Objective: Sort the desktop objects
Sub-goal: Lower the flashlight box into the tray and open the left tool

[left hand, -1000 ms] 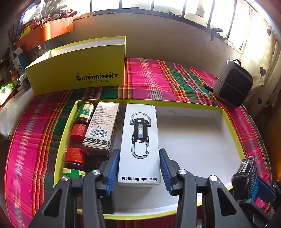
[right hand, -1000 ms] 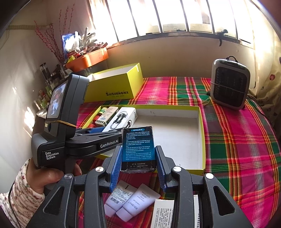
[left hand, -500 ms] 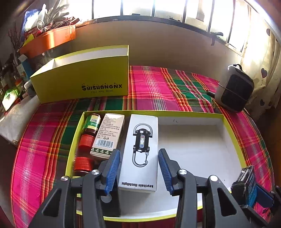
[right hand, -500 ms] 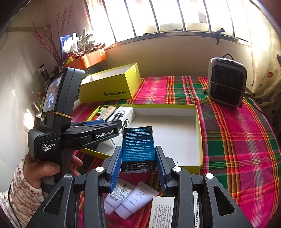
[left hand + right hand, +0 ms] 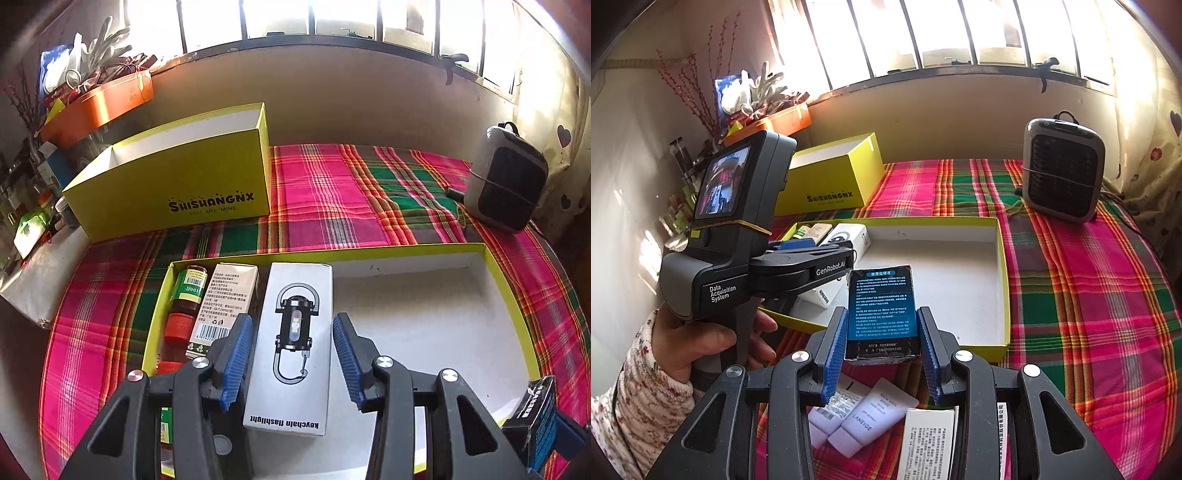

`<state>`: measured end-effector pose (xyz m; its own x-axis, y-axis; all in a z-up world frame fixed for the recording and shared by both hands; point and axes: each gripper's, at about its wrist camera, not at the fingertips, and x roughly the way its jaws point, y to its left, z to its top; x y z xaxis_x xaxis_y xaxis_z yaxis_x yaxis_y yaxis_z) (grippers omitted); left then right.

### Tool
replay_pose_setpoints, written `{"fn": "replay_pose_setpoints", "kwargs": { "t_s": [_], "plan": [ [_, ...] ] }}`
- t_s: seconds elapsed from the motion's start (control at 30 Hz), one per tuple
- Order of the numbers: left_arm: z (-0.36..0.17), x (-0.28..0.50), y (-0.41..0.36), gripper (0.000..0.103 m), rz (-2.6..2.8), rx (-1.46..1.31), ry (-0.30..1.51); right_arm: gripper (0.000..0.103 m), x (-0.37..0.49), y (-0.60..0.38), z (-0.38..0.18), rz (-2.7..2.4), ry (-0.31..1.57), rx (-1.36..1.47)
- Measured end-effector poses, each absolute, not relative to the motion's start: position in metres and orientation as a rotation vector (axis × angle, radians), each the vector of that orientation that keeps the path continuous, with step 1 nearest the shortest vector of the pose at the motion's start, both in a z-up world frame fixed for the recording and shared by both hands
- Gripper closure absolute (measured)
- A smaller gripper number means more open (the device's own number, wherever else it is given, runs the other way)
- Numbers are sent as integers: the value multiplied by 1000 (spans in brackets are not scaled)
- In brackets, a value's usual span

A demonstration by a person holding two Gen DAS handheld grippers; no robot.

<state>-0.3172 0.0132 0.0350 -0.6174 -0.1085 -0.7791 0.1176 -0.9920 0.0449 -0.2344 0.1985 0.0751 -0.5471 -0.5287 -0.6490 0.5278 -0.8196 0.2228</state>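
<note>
Left gripper backed off flashlight box, spread; right gripper pinching blue box; plaid tablecloth, barred window.

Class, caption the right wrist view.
Right gripper grips a dark blue-printed box before the yellow tray.

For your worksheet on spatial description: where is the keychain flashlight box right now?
In the left wrist view, the keychain flashlight box lies flat in the yellow tray's left part, beside a white carton, between the open left gripper's fingers.
</note>
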Motion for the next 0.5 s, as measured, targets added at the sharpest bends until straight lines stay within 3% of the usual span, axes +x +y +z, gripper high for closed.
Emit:
{"fn": "replay_pose_setpoints", "kwargs": {
  "t_s": [0.5],
  "plan": [
    [35, -320, 18, 57, -2697, 1258, -44, 64, -232, 195, 74, -2325, 0, 991]
  ]
}}
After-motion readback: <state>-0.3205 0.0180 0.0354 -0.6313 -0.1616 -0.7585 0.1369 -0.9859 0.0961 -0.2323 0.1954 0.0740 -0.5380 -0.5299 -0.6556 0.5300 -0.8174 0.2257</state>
